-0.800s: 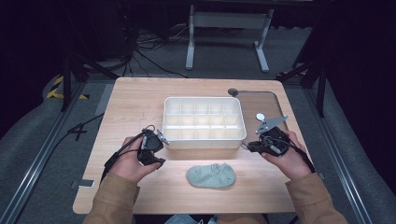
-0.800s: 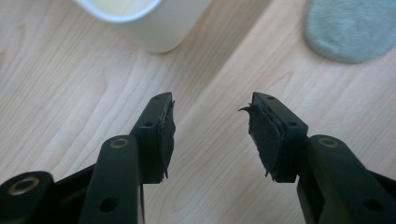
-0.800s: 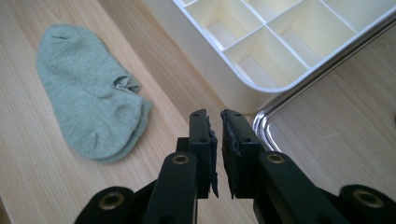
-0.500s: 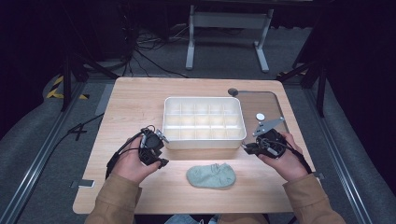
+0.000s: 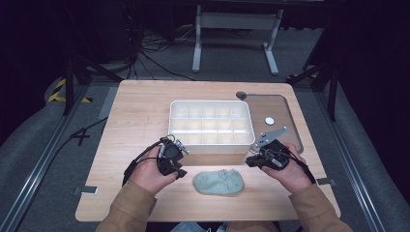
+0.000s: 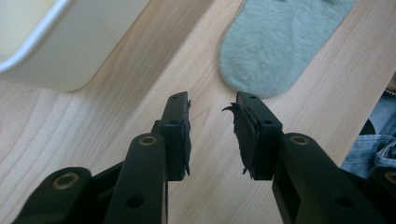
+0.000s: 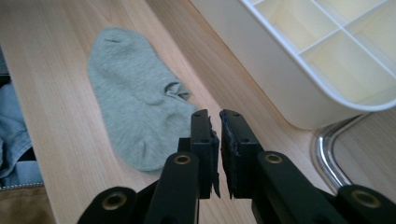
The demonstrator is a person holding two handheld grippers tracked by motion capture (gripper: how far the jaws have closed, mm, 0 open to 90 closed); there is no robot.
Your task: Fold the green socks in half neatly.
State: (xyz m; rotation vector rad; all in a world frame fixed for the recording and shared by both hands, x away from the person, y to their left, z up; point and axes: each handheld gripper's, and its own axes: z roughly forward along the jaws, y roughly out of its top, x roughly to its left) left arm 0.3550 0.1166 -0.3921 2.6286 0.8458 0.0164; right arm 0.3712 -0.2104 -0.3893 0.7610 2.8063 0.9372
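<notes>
Both forearms in tan sleeves enter from the near edge. Left hand [image 5: 153, 170] holds the black two-fingered left gripper [image 6: 212, 112] low at near left, fingers parted with a clear gap, nothing between. Right hand [image 5: 285, 166] holds the black right gripper [image 7: 215, 123] at near right, fingers almost together, slim gap, nothing gripped.

soft grey knit sock [image 5: 218, 181] — matt; table [image 5: 140, 111] pale wood grain; divided bin [image 5: 211, 126] smooth glossy plastic.
</notes>
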